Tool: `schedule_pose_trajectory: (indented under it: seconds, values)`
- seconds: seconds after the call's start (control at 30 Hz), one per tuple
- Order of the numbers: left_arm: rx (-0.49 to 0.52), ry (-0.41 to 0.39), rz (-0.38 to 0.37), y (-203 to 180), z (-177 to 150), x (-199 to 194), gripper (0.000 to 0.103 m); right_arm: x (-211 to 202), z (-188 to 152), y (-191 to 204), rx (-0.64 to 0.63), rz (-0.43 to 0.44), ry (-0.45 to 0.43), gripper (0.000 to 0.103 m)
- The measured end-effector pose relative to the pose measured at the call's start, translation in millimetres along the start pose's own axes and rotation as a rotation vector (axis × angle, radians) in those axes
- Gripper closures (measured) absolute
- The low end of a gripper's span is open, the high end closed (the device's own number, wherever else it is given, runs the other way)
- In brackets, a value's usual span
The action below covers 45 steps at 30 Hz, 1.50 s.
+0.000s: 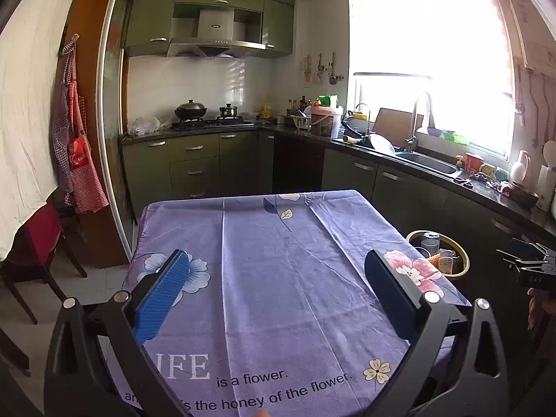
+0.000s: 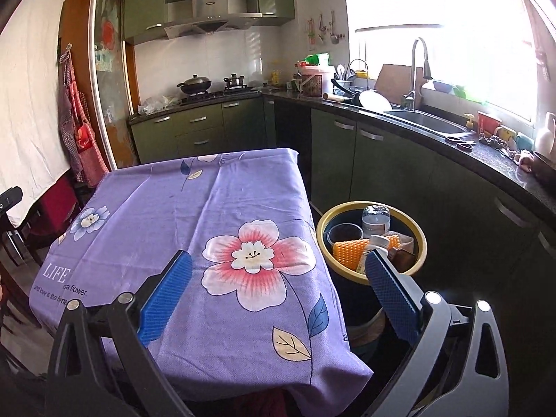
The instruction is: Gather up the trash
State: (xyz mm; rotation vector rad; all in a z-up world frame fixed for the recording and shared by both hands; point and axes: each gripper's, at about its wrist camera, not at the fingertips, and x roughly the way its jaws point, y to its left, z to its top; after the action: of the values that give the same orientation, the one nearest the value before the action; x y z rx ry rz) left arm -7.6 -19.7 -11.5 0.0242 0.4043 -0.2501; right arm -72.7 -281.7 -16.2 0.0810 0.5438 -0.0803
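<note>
A black trash bin with a yellow rim (image 2: 325, 219) stands on the floor at the table's right side. It holds a clear plastic bottle (image 2: 375, 219), a round plastic cup (image 2: 344, 233), an orange textured piece (image 2: 351, 248) and a small white bottle (image 2: 378, 243). The bin also shows in the left wrist view (image 1: 464, 264). My left gripper (image 1: 278, 260) is open and empty above the purple flowered tablecloth (image 1: 278, 295). My right gripper (image 2: 279, 260) is open and empty over the table's right edge, its right finger in front of the bin.
The cloth-covered table (image 2: 173, 208) fills the foreground. A green kitchen counter with a sink (image 2: 424, 121), faucet and dishes runs along the right. A stove with pots (image 2: 198, 85) is at the back. Red chairs (image 1: 38, 239) and hanging aprons (image 1: 74, 146) are on the left.
</note>
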Motion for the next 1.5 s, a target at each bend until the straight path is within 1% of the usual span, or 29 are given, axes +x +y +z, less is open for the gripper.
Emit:
schedule_pose_trajectory:
  seconds: [0.07, 0.17, 0.33, 0.5, 0.87, 1.5]
  values:
    - [0.010, -0.003, 0.003, -3.2, -1.4, -0.7, 0.007, -0.7, 0.4, 0.6, -0.004, 0.001, -0.004, 0.005]
    - [0.002, -0.008, -0.023, -4.6, -1.6, -2.3, 0.007, -1.5, 0.8, 0.5, -0.003, 0.001, -0.009, 0.005]
    - [0.004, -0.017, -0.026, -6.2, -2.2, -4.4, 0.007, -1.2, 1.9, 0.3, -0.004, 0.004, -0.011, 0.005]
    - [-0.013, -0.015, -0.048, -4.3, -3.9, -5.2, 0.007, -1.3, 4.8, 0.6, -0.008, 0.008, -0.015, 0.005]
    - [-0.009, -0.018, -0.026, -3.7, -5.1, -6.4, 0.007, -0.9, 5.4, 1.6, -0.010, 0.009, -0.016, 0.005]
    - [0.004, -0.012, -0.027, -6.8, -5.0, -6.4, 0.007, 1.6, 5.2, 3.1, -0.007, 0.011, -0.010, 0.005]
